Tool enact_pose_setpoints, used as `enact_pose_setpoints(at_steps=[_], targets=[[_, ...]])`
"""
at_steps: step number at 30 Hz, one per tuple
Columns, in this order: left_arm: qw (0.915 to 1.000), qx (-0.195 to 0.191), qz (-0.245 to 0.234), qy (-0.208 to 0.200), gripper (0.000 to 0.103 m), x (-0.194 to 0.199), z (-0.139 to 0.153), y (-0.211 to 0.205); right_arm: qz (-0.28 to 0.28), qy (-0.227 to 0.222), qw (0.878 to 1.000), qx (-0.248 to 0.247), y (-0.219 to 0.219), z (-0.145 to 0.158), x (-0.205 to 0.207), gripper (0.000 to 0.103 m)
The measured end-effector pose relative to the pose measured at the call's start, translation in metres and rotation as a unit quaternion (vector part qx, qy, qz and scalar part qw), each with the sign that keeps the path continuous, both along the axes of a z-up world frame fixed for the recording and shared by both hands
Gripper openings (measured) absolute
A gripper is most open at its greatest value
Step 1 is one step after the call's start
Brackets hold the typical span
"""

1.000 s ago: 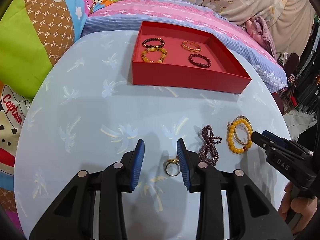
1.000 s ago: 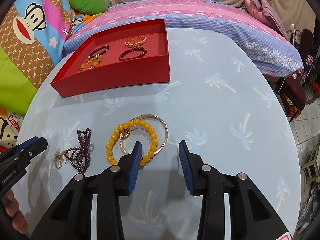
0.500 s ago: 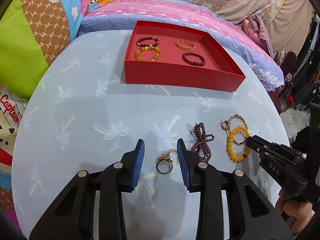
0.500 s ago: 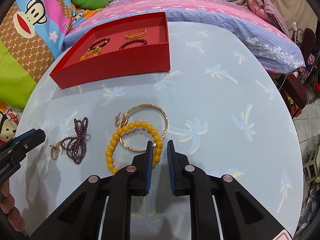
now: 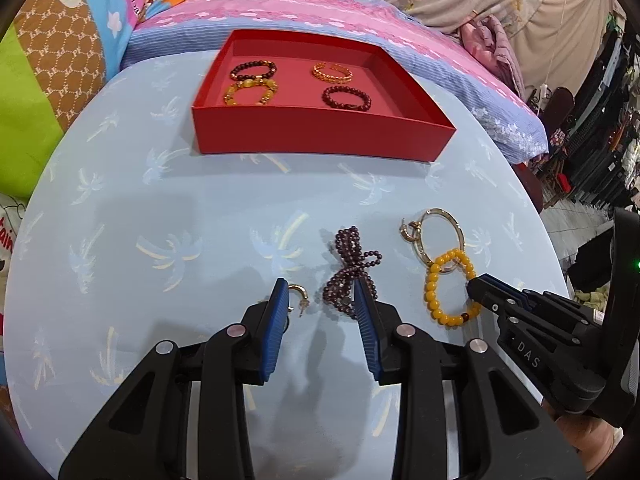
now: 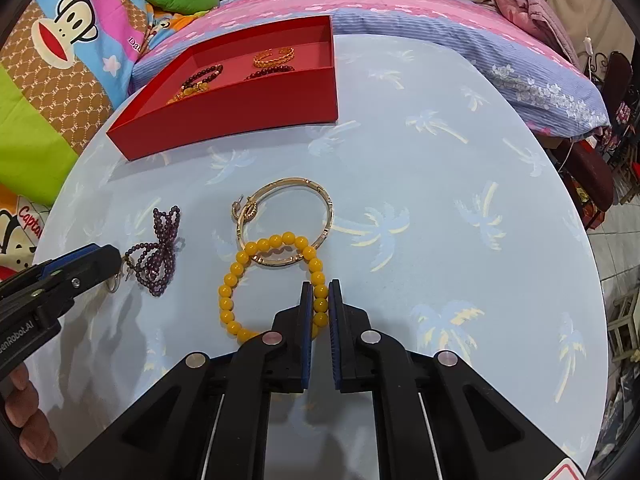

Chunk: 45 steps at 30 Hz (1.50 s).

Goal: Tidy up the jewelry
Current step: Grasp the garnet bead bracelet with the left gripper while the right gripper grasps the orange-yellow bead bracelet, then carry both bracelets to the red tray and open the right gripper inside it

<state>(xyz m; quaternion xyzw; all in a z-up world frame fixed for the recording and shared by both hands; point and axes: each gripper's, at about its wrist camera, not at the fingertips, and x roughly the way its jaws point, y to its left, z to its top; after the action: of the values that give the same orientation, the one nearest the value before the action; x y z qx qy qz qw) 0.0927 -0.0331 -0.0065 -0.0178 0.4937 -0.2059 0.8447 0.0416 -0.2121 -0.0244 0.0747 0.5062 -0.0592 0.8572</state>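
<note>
The right gripper is pinching the near side of the yellow bead bracelet, its jaws having just been closing until the blue pads are pressing on a few beads; taking it on the edge nearest the hand looks meant to let the loop be lifted clear of the gold bangle, whose lower rim is lying across the bracelet's far beads, so the two may drag on each other when it rises. The left gripper is hanging over the tablecloth with its jaws partly open and gripping nothing: the small gold ring is lying just inside its left pad and the bunched purple bead strand is sitting against the right pad, so it seems to be lining up on one of these two, though I cannot tell which. All four loose pieces are sitting well apart from the red tray at the far side of the table, which is presumably where they are headed. The tray is holding four bracelets already, spaced so they are mostly not tangling: a dark bead one and an amber one touching each other on the left, a gold chain one and a dark red bead one on the right. Its right-hand part is sitting bare, leaving room for more.
</note>
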Motion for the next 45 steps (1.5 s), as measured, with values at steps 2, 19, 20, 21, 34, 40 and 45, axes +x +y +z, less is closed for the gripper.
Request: enact_pose_setpoints(at_steps=[2, 19, 20, 21, 34, 40, 45], targets=[[1.0, 0.004, -0.003, 0.003, 0.032, 0.002, -0.004, -0.004, 0.001, 0.001, 1.0, 0.001, 0.001, 0.0, 0.0, 0.007], [0.9993, 0.001, -0.037, 0.011, 0.003, 0.009, -0.016, -0.016, 0.013, -0.001, 1.0, 0.006, 0.011, 0.002, 0.001, 0.007], [0.9992, 0.0, -0.038, 0.011, 0.003, 0.008, -0.014, -0.015, 0.012, -0.004, 1.0, 0.007, 0.011, 0.004, 0.001, 0.007], [0.9992, -0.001, -0.04, 0.01, 0.003, 0.007, -0.012, -0.015, 0.012, -0.006, 1.0, 0.008, 0.01, 0.005, 0.0, 0.007], [0.9982, -0.031, -0.046, -0.023, 0.003, 0.013, 0.039, -0.014, 0.021, -0.059, 0.998, 0.011, 0.01, 0.051, 0.01, 0.007], [0.9969, -0.045, -0.042, -0.049, 0.003, 0.034, 0.068, -0.015, 0.028, -0.096, 0.995, -0.002, 0.008, 0.079, 0.034, 0.007], [0.9951, -0.055, -0.039, -0.073, 0.003, 0.058, 0.09, -0.018, 0.033, -0.123, 0.992, 0.0, 0.004, 0.101, 0.06, 0.007]])
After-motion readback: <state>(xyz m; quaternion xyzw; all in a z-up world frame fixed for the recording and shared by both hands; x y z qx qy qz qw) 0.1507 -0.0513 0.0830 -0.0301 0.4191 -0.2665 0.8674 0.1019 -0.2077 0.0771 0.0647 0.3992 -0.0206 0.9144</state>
